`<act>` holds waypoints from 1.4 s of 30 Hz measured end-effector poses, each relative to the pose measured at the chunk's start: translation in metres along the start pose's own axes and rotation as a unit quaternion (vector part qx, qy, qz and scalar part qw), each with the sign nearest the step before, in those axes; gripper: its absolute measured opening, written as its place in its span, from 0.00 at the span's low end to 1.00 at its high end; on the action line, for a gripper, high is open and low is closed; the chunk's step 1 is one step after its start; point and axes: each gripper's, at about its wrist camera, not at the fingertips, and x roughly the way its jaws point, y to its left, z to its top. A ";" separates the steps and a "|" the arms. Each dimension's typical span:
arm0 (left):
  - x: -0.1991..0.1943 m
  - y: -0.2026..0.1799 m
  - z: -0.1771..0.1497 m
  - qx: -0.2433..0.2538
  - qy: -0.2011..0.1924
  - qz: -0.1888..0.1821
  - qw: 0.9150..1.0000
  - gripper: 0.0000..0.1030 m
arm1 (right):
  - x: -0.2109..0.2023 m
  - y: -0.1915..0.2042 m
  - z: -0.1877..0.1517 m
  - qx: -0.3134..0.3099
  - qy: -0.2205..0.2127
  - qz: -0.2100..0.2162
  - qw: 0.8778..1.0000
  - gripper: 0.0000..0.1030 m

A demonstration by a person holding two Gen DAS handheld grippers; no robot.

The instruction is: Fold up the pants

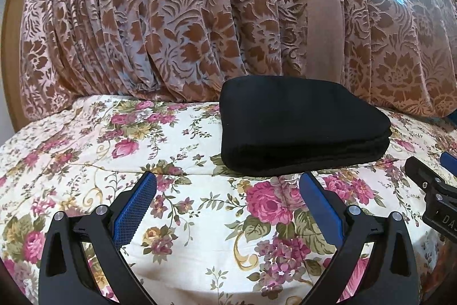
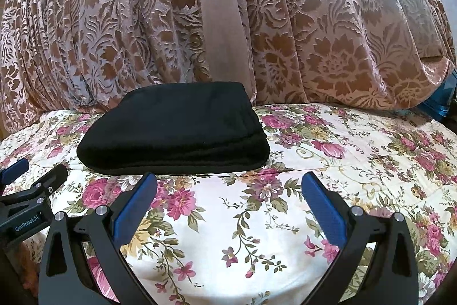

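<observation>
Already folded: pants (image 1: 297, 130) on bed (image 1: 85, 162) | soft, light, floppy; grip thick folded edge | left tongs (image 1: 228, 193), right tongs (image 2: 228, 193) spread, empty, near pants

Folded pants (image 1: 300, 127): on the bedspread (image 1: 200, 219), centre-right in the left wrist view, centre-left in the right wrist view. Curtain (image 1: 171, 19): behind, filling the upper frame. 2 grippers: left gripper (image 1: 228, 185) and right gripper (image 2: 228, 185), lower frame, before the pants, apart from them.
</observation>
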 end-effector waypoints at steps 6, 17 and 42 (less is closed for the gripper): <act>0.001 0.002 0.000 -0.007 0.002 -0.001 1.000 0.96 | -0.001 -0.001 0.000 0.006 0.000 -0.001 1.000 0.98; 0.001 0.000 -0.001 -0.003 0.001 0.001 1.000 0.96 | 0.001 0.000 0.000 0.004 0.004 -0.003 1.000 0.98; 0.002 0.000 -0.001 -0.003 0.005 0.001 1.000 0.96 | 0.002 -0.001 0.000 0.010 0.007 -0.003 1.000 0.98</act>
